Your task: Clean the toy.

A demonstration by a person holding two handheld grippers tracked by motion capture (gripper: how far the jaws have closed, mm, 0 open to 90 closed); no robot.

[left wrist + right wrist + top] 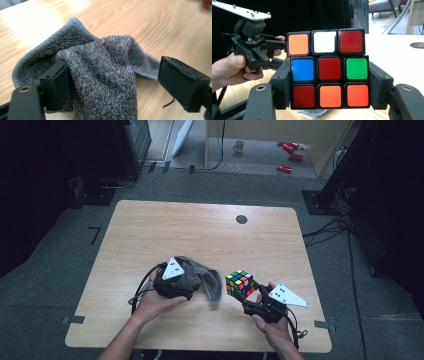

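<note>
1. Low in the high view, left of centre, the left tongs (192,282) sit in the person's left hand (155,302), with a grey sock (207,280) lying rumpled on the tabletop (200,235) right against them.
2. In the left gripper view those tongs (112,75) stand open: the sock (105,82) fills the middle and lower frame between the jaws, its knit brushing the jaw at lower left, while the jaw at right stands clear of the fabric.
3. The sock's ribbed cuff curves up toward the upper left of that view, resting on the wood.
4. Right of centre in the high view, the right tongs (252,295) are held by the right hand (272,325), with a puzzle cube (240,283) at their tip.
5. In the right gripper view the right tongs (329,85) are clamped on the cube (328,68), one jaw pressed to each side; the cube fills the frame's centre.
6. At that view's left edge, the left hand (229,70) holds its tool.
</note>
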